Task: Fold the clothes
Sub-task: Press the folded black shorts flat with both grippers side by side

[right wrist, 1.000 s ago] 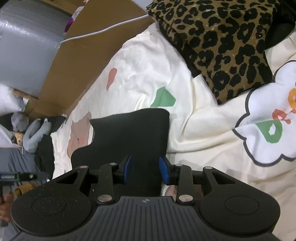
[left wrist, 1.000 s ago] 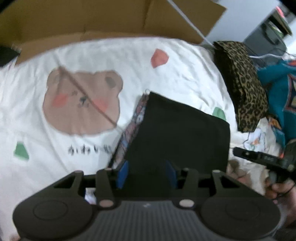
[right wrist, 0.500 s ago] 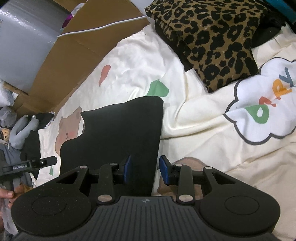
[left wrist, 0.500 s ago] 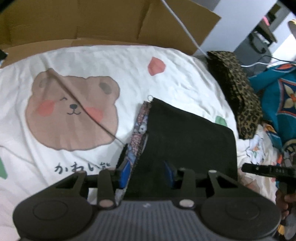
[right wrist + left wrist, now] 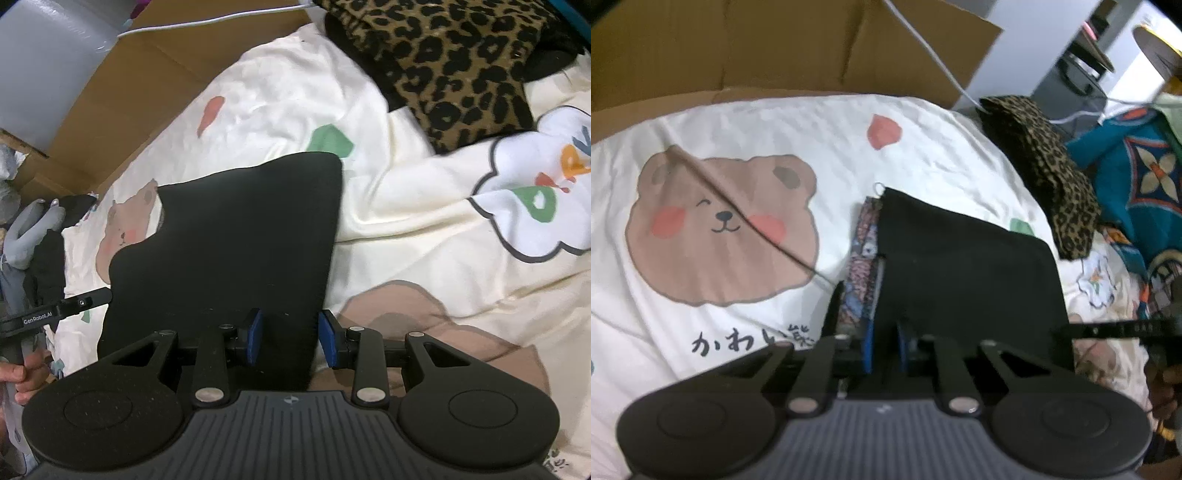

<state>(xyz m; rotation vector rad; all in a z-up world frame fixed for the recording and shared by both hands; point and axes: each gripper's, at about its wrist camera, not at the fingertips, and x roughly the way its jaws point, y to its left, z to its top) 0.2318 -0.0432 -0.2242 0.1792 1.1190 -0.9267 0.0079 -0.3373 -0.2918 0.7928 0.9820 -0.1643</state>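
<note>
The folded black garment [image 5: 964,266] lies on the bear-print sheet [image 5: 738,147], at 5 o'clock of the bear. It looks soft, light and floppy, best taken by its near corners. The left gripper [image 5: 884,347] is closing on its near-left edge; the right gripper [image 5: 290,338] stands part open, astride the near-right corner, not visibly pinching.

Black garment [image 5: 964,273], folded flat on the bedsheet, near edge between both sets of jaws; patterned lining [image 5: 862,266] peeking out along its side by the left jaws.
</note>
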